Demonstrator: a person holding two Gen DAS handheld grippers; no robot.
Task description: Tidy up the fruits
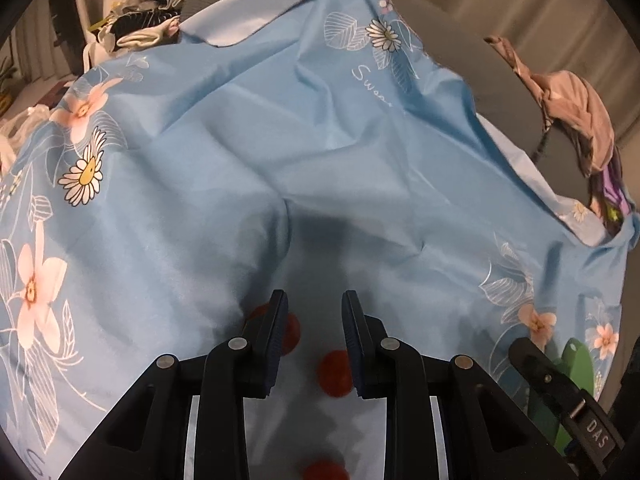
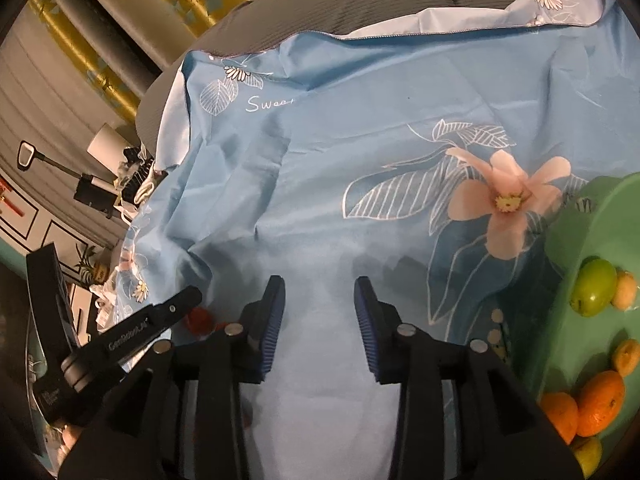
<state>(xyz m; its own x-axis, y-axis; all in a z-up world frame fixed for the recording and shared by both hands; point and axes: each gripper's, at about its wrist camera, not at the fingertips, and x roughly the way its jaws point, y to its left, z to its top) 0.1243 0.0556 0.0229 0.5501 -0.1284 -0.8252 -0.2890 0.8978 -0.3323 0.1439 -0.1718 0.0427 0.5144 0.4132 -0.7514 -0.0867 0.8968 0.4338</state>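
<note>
My left gripper is open and empty above the blue floral cloth. Small red fruits lie on the cloth below it: one between the fingers, one by the left finger, one at the bottom edge. My right gripper is open and empty over the same cloth. A green bowl at the right holds a green fruit, oranges and small yellow fruits. A red fruit lies left of the right gripper, by the left gripper's body.
The cloth covers a round grey table. A brown garment lies at its far right, a pile of clothes at the far left. The green bowl's edge and the right gripper's body show at the lower right.
</note>
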